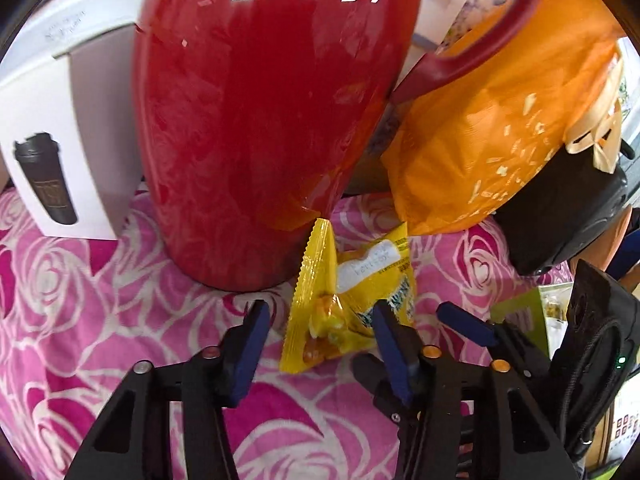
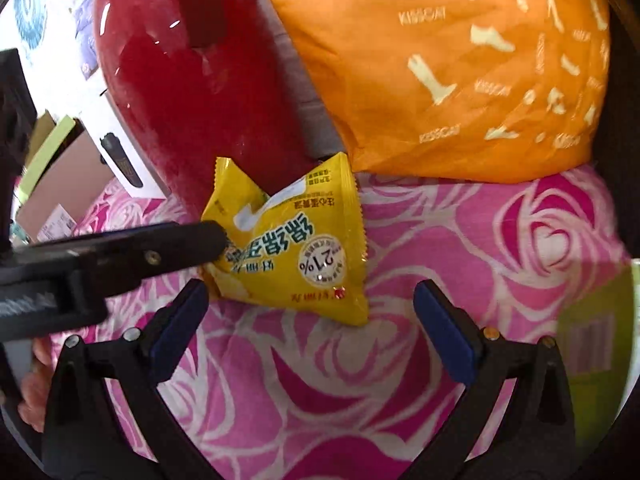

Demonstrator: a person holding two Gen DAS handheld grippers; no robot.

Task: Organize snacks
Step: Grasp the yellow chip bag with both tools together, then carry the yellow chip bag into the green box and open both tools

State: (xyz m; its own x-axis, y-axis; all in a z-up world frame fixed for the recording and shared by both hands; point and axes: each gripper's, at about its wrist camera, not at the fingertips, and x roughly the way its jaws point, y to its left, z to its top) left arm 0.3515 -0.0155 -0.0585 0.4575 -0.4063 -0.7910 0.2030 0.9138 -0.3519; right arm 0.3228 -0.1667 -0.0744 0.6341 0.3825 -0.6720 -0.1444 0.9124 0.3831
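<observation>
Snack packet (image 2: 296,248), red jug (image 1: 260,120) behind, orange bag (image 2: 440,68) beside

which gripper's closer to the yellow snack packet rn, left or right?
Left. The left gripper has its jaws around the near end of the yellow snack packet, one finger touching it. The right gripper sits open just short of it, not touching.

One yellow snack packet (image 2: 288,248) lay on one rose-patterned cloth (image 2: 480,240). There was one red jug (image 1: 256,120), one orange bag (image 2: 440,60), one white box (image 1: 52,152), and two grippers: left (image 1: 320,340), right (image 2: 312,328).
</observation>
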